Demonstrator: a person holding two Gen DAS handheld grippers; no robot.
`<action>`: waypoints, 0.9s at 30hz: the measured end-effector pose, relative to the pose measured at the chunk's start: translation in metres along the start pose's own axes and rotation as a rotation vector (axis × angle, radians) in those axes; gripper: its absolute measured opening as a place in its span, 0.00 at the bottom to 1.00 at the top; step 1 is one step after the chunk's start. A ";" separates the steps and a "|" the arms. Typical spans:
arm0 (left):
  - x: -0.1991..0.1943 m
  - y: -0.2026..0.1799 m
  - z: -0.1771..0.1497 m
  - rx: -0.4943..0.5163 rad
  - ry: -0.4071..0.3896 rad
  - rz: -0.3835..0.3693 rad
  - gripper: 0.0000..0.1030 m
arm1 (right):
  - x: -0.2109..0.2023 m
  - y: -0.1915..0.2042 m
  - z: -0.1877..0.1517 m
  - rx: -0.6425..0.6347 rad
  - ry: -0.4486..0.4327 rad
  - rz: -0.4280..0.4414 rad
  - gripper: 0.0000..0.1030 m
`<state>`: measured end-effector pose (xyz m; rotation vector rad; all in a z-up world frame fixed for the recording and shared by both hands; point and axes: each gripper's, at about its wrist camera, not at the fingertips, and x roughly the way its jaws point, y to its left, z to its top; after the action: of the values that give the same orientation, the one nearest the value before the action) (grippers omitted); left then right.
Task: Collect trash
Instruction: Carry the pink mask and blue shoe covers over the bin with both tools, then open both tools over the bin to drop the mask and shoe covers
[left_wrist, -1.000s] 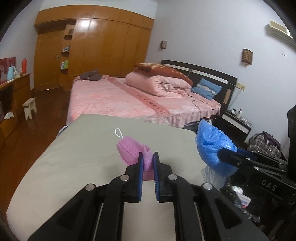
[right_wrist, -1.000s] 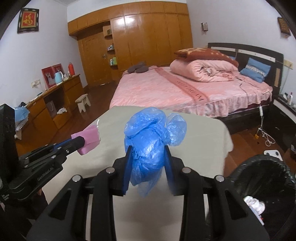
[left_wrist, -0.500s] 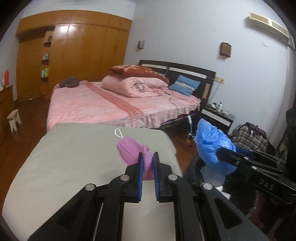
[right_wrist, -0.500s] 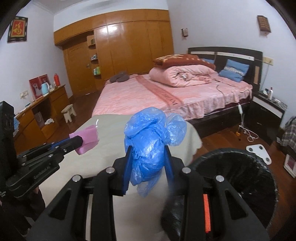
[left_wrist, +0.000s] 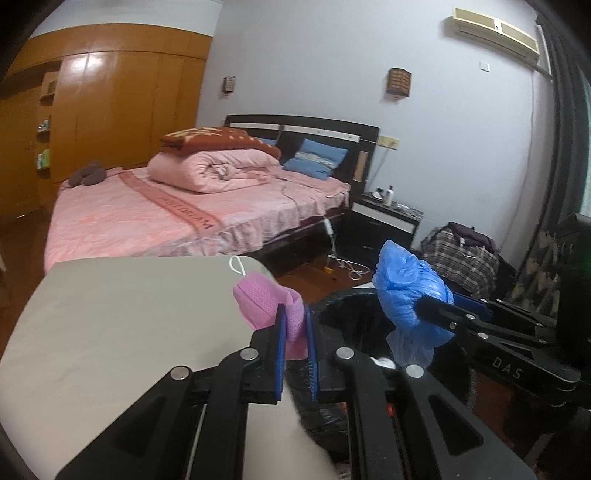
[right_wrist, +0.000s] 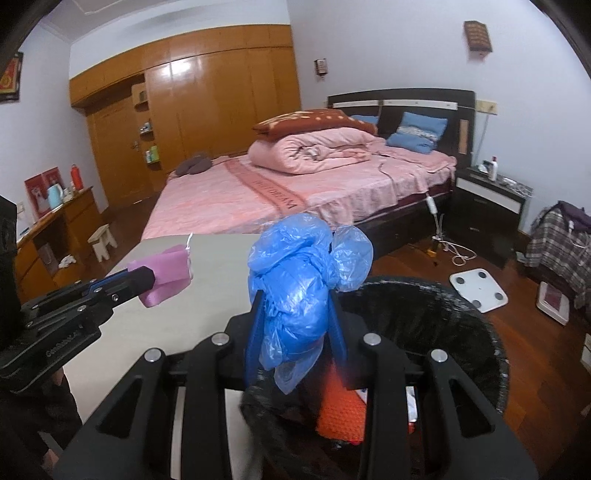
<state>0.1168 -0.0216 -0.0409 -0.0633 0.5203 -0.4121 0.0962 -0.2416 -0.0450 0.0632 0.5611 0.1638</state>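
Observation:
My left gripper is shut on a pink face mask with a white ear loop, held at the right edge of the beige table. It also shows in the right wrist view. My right gripper is shut on a crumpled blue plastic bag, held over the near rim of a black-lined trash bin. The bag and the bin also show in the left wrist view. Orange and white trash lies inside the bin.
A pink bed stands beyond the table. A black nightstand, a white scale and a plaid bag sit on the wood floor at right. A wooden wardrobe and dresser stand at left.
Both grippers have swung right with their loads, from over the table to the trash bin. The bin has come into fuller view under the right gripper.

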 end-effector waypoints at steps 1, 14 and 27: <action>0.002 -0.004 0.000 0.004 0.002 -0.008 0.10 | -0.002 -0.004 -0.001 0.005 -0.001 -0.010 0.30; 0.030 -0.044 0.005 0.044 0.014 -0.109 0.10 | -0.008 -0.053 -0.013 0.055 0.002 -0.105 0.30; 0.072 -0.088 -0.001 0.093 0.058 -0.210 0.10 | -0.009 -0.091 -0.027 0.109 0.025 -0.169 0.30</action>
<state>0.1413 -0.1306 -0.0616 -0.0167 0.5531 -0.6442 0.0870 -0.3322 -0.0729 0.1191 0.5977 -0.0307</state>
